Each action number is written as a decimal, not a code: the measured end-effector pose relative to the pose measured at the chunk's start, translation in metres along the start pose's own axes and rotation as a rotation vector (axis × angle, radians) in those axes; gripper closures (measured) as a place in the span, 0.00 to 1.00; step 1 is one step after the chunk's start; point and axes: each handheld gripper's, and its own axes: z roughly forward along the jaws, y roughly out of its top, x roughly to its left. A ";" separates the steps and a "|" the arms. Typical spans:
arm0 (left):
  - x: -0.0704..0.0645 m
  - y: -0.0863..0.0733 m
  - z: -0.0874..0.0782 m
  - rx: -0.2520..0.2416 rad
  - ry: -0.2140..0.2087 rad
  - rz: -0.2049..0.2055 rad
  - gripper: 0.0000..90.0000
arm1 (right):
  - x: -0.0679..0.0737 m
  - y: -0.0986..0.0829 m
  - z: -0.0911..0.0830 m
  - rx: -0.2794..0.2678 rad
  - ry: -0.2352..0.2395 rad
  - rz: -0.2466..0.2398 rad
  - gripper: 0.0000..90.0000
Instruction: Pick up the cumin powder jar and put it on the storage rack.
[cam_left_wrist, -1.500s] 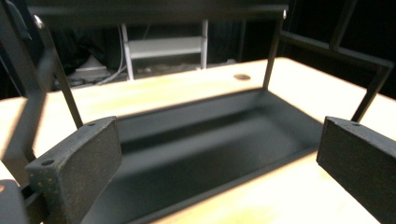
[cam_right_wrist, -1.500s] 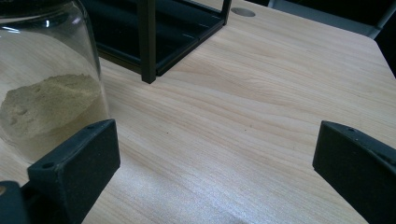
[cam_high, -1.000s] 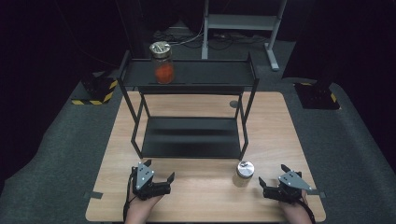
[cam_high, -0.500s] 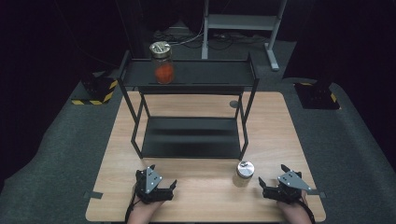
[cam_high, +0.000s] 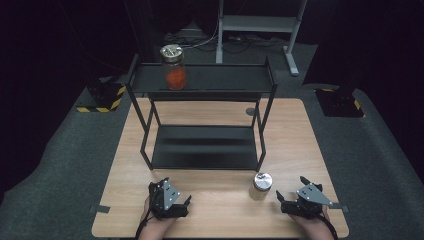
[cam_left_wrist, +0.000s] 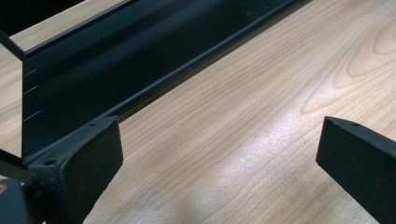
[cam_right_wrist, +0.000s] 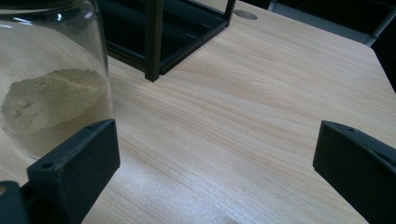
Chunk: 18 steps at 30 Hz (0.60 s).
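Overhead light is brightening the wooden table (cam_high: 210, 200) while darkness is swallowing everything toward twelve o'clock; close-up jaws are blurring softly.

From my right gripper view, the glass jar (cam_right_wrist: 51, 79) is cut off by the top and left edges, so I cannot see its lid. In my left gripper view, the black shelf rack (cam_left_wrist: 116, 65) runs off the top and left edges, uprights unseen. In the high view my forearms leave the bottom edge, and the red jar (cam_high: 174, 67) contents are too small to identify.
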 end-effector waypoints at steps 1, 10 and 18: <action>0.000 0.000 0.000 0.001 0.001 0.003 0.01 | 0.000 -0.001 0.000 -0.004 -0.001 0.000 0.00; 0.004 0.000 0.000 0.000 -0.012 -0.012 0.01 | 0.000 -0.001 -0.007 -0.023 0.010 -0.006 0.00; 0.003 0.000 0.000 -0.003 -0.020 0.007 0.01 | 0.003 0.002 -0.020 -0.079 0.028 -0.007 0.00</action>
